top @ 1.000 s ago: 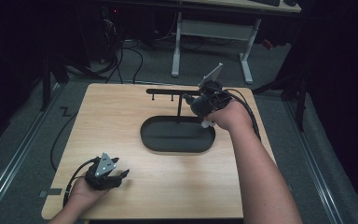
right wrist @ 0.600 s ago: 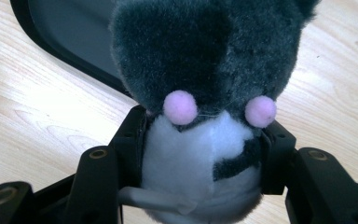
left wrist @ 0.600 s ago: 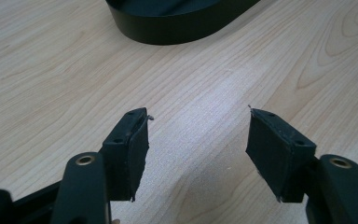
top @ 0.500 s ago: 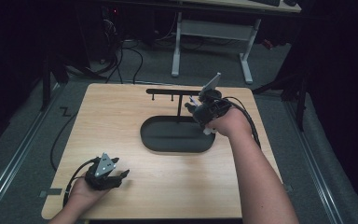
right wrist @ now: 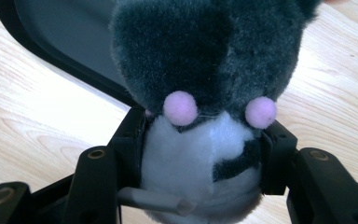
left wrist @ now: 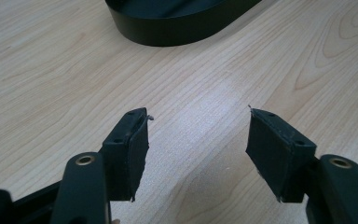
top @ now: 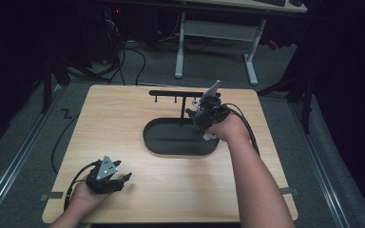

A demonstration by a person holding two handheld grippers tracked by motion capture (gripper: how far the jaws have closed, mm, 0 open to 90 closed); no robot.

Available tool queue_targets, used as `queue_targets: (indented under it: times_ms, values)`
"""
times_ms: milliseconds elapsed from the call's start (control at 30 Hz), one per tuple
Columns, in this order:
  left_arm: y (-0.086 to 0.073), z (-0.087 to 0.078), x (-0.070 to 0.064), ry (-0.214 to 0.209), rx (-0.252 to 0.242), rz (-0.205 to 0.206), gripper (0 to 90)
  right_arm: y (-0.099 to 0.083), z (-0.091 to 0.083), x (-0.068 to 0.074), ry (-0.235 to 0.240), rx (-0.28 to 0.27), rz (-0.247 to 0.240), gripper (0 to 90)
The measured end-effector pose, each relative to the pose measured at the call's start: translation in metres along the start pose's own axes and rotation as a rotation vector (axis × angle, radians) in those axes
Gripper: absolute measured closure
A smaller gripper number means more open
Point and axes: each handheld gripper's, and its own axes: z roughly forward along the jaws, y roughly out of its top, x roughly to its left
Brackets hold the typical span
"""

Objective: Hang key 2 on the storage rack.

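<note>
Now my right gripper [right wrist: 200, 154] clamps one grey-and-white plush toy [right wrist: 200, 93] beside one black oval tray [top: 171, 142]; my left gripper [left wrist: 198, 140] gapes.

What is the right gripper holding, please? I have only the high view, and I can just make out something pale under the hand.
Observer: A plush toy, dark grey fur above, white below, clamped between the right gripper's jaws.
Operator: Any other markings on it?
Observer: Two pink pompoms where grey meets white.
Operator: Thanks. Is the left gripper carrying anything?
Observer: No, the left gripper is open over bare wooden table, facing the black tray.
</note>
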Motion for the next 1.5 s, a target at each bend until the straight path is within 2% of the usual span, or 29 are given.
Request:
queue_targets:
  times_ms: [167,200,233,333,533,933,1333,1367,1400,1433,1500]
  values:
    - [-0.001,0.000,0.000,-0.002,0.000,0.001,38.8,0.005,0.010,0.002,0.007,-0.011,0.008,44.2]
    - [0.000,-0.001,0.001,-0.001,-0.001,0.005,38.8,0.007,0.012,0.002,0.011,-0.019,0.007,38.1]
    - [0.000,-0.001,0.001,-0.001,-0.001,0.005,38.8,0.007,0.012,0.002,0.011,-0.019,0.007,38.1]
    - [0.000,-0.001,0.001,-0.003,-0.002,0.001,38.8,0.012,0.014,0.002,0.025,-0.042,0.030,29.4]
    - [0.000,-0.001,0.001,-0.002,0.003,0.006,38.9,0.008,0.013,0.004,0.031,-0.052,0.028,29.5]
    - [-0.003,-0.007,0.000,0.014,0.004,0.005,38.9,-0.011,0.011,0.003,0.035,-0.076,0.023,31.3]
    - [-0.001,-0.002,-0.001,0.006,0.008,0.007,38.8,-0.034,0.031,-0.001,0.049,-0.102,0.012,32.7]
    - [0.000,-0.002,-0.001,0.006,0.007,0.009,38.8,-0.037,0.034,0.000,0.047,-0.108,0.022,32.6]
    - [0.000,-0.001,-0.002,0.004,0.008,0.009,38.8,-0.039,0.036,0.001,0.030,-0.106,0.002,33.5]
    - [0.000,-0.001,-0.002,0.002,0.009,0.008,38.8,-0.042,0.038,0.002,0.034,-0.113,0.002,33.6]
    - [0.001,0.000,-0.002,0.001,0.010,0.010,38.9,-0.049,0.044,0.002,0.046,-0.113,0.023,33.5]
